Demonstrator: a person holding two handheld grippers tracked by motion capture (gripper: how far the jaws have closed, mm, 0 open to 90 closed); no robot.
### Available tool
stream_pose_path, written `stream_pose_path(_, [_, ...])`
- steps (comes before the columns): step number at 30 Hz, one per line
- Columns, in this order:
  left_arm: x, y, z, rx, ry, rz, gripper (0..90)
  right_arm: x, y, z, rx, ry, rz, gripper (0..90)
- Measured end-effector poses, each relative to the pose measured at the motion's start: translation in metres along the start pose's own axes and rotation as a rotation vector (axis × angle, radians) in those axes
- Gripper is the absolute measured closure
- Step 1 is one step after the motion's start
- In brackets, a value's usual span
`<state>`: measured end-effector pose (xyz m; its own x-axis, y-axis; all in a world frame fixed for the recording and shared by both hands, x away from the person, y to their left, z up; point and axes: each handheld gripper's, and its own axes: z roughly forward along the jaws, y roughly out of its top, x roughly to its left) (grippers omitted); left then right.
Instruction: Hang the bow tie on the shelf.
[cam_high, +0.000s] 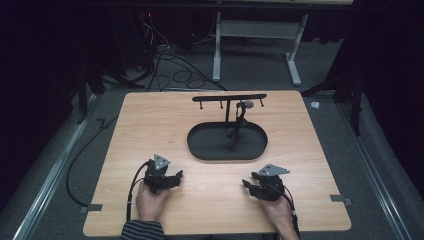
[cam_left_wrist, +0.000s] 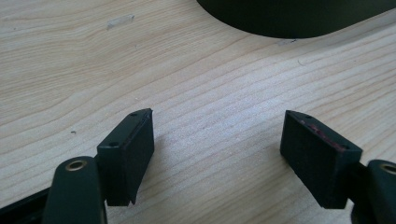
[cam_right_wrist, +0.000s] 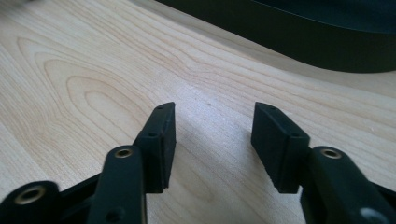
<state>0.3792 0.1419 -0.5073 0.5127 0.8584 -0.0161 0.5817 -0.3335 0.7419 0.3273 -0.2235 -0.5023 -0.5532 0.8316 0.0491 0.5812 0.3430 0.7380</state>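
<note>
Desk (cam_high: 150, 120), wooden: black oval tray (cam_high: 200, 145) with hanger stand (cam_high: 229, 98) at far centre, a small item (cam_high: 242, 112) dangling (too small to identify). Left gripper (cam_high: 172, 179) and right gripper (cam_high: 251, 187) rest near, both spread, empty. Step: at rest; next move probably calls for reaching to the tray.

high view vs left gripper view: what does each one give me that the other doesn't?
High view: the whole rack with its crossbar and pegs, a small item hanging from it, both hands, the right claw, and the floor cables.

Left gripper view: the left claw up close, jaws wide apart with bare wood between them, plus the inner pad faces.

Both: the wooden table and the near rim of the black oval tray, also seen here.
</note>
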Motion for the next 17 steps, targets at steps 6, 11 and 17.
stream_pose_path(6, [-0.0001, -0.0001, -0.0003, 0.002, -0.001, 0.0, 26.5, 0.0052, 0.0014, 0.0025, 0.012, -0.02, -0.063, 46.1])
stream_pose_path(11, [-0.0001, -0.0001, -0.0003, 0.001, -0.001, 0.0, 26.5, 0.005, 0.0015, 0.0025, 0.014, -0.017, -0.067, 45.5])
stream_pose_path(17, [-0.0001, -0.0001, -0.0003, 0.001, -0.001, 0.0, 26.5, 0.005, 0.0015, 0.0026, 0.013, -0.017, -0.067, 45.3])
